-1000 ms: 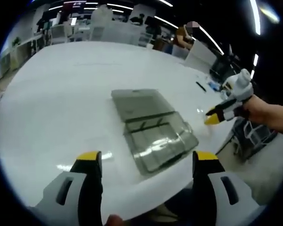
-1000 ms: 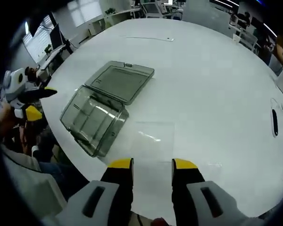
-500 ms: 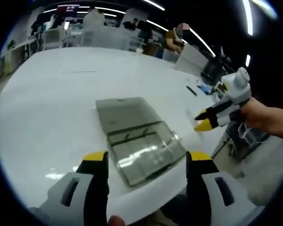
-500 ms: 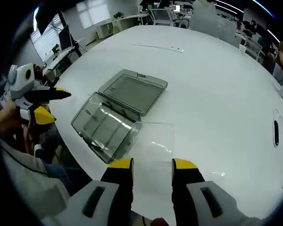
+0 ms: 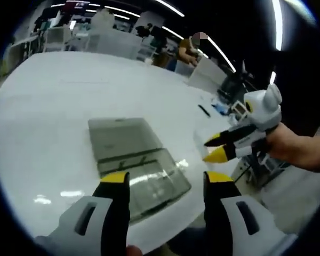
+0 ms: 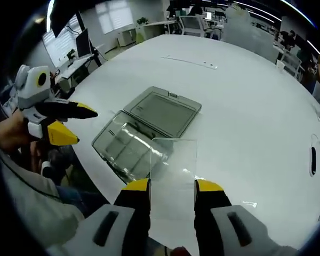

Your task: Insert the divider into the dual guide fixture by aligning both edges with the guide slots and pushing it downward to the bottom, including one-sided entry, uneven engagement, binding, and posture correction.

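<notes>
A smoky clear box (image 6: 129, 151) lies on the white table (image 6: 245, 106) with its lid (image 6: 162, 111) flipped open flat behind it. The clear divider sheet (image 6: 173, 160) stands upright between my right gripper's (image 6: 172, 186) jaws, which are shut on it, and it hangs in front of the box's near right corner. In the left gripper view the box (image 5: 136, 168) lies just beyond my left gripper (image 5: 167, 180), which is open and holds nothing. The right gripper (image 5: 213, 148) comes in from the right, held by a hand. The left gripper (image 6: 81, 126) hovers left of the box.
The table's rounded edge runs close under the box on the near side. A black pen (image 6: 312, 160) and a thin white strip (image 6: 192, 61) lie farther out on the table. Desks, chairs and a person (image 5: 194, 45) are in the background.
The right gripper has carried the divider closer to the box, and the sheet now overlaps its corner. The left gripper has also closed in on the box; it stays open.
</notes>
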`<act>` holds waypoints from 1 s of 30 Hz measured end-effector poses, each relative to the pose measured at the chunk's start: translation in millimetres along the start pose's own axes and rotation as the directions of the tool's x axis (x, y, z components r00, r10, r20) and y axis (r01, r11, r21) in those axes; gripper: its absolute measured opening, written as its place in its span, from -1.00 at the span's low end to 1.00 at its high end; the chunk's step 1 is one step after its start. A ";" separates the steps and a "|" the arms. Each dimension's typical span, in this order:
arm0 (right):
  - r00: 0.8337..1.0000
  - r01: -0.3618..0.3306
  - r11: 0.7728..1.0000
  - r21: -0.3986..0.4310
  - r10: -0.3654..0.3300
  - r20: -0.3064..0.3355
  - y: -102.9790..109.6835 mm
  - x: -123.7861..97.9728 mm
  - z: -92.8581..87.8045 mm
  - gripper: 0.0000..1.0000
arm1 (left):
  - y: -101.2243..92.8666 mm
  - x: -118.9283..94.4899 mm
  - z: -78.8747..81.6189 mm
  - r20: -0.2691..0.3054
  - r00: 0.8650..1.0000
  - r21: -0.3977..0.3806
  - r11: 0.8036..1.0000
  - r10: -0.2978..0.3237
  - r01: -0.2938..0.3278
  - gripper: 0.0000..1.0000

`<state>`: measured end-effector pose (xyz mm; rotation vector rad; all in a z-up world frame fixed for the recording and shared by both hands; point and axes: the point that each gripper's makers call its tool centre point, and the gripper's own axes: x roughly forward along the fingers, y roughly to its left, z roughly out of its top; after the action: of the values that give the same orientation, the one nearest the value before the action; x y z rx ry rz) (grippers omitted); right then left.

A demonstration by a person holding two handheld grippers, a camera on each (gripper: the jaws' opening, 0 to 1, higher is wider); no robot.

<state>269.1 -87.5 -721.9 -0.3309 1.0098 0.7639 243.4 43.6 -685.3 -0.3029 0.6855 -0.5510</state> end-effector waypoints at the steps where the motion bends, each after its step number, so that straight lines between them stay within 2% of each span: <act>1: 1.000 -0.002 1.000 -0.002 0.002 0.001 1.3 -0.3 0.4 -0.47 | -2.2 1.7 -0.9 -0.009 1.000 0.014 1.000 0.002 -0.002 0.03; 12: 0.999 -0.029 0.999 -0.041 0.030 0.015 20.3 -2.6 11.0 -0.47 | -10.3 8.1 11.4 0.031 0.999 0.000 1.000 -0.027 0.027 -0.12; 30: 0.996 -0.070 0.996 -0.059 0.073 0.043 40.5 -0.1 24.6 -0.47 | -11.7 14.5 11.0 0.059 0.997 -0.054 0.997 -0.057 0.060 -0.25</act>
<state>256.0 -44.9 -705.6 -0.3272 0.9630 0.8625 255.6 26.7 -679.5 -0.3903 0.6387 -0.5777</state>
